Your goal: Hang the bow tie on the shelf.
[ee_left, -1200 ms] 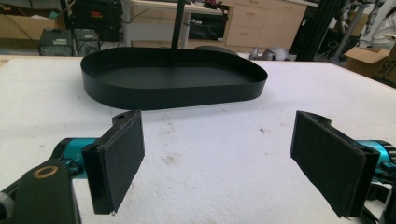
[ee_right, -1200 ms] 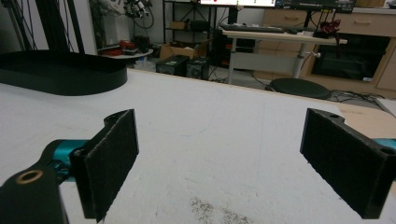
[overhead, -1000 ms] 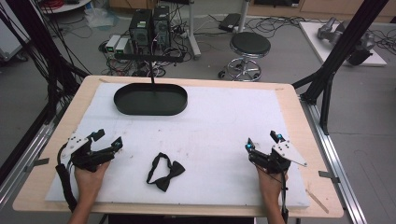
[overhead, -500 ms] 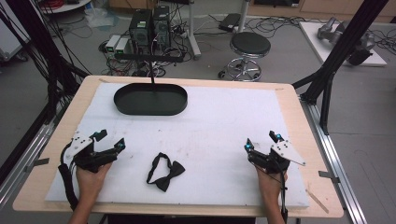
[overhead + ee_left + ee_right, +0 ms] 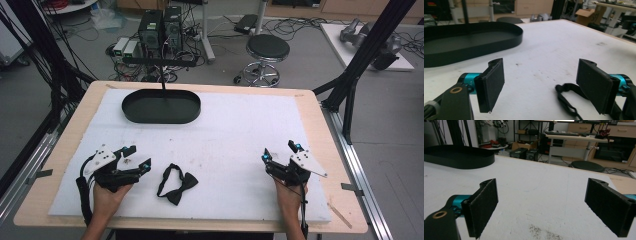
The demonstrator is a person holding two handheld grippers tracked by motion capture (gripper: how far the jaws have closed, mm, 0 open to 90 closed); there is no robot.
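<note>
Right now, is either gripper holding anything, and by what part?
Nothing held. The left gripper has open jaws, just closing slightly, with the bow tie beside it, untouched. The right gripper is open over bare mat.

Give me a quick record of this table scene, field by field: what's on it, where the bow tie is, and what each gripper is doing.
surface: white mat on a wooden table
bow tie: black, flat on the mat, near the front edge, untouched
tray: black oval, at the back left
left gripper: open, jaws have just been closing a little, nothing between them, just left of the bow tie
right gripper: open, holding nothing, far right
</note>
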